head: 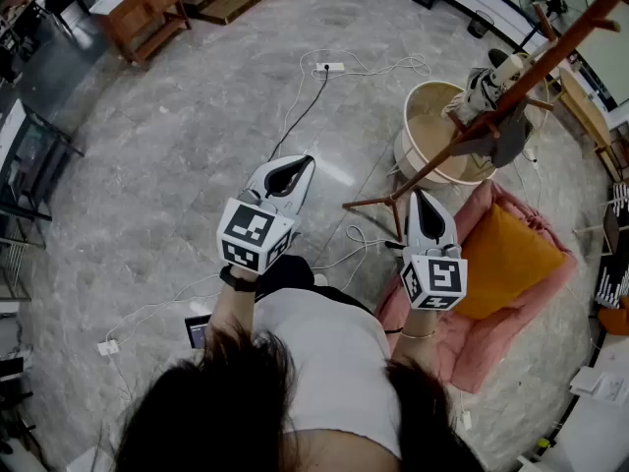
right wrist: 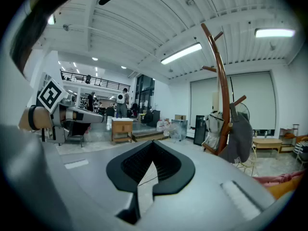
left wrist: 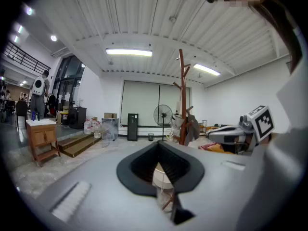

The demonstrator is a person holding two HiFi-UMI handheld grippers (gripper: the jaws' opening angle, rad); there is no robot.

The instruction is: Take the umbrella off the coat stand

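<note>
A brown wooden coat stand (head: 491,116) rises at the upper right of the head view, beyond both grippers. A pale folded bundle (head: 486,85) and a dark grey item (head: 513,138) hang on it; which one is the umbrella I cannot tell. The stand (right wrist: 219,81) is ahead and to the right in the right gripper view, with the pale bundle (right wrist: 211,129) and the grey item (right wrist: 240,134) hanging on it. It is far off in the left gripper view (left wrist: 182,100). My left gripper (head: 295,165) (left wrist: 160,150) and right gripper (head: 421,200) (right wrist: 152,159) are both shut and hold nothing, well short of the stand.
A round cream tub (head: 428,126) stands at the stand's foot. A pink blanket (head: 550,293) with an orange cushion (head: 506,259) lies to the right. White cables and a power strip (head: 329,67) run across the stone floor. A wooden desk (head: 138,8) is far left.
</note>
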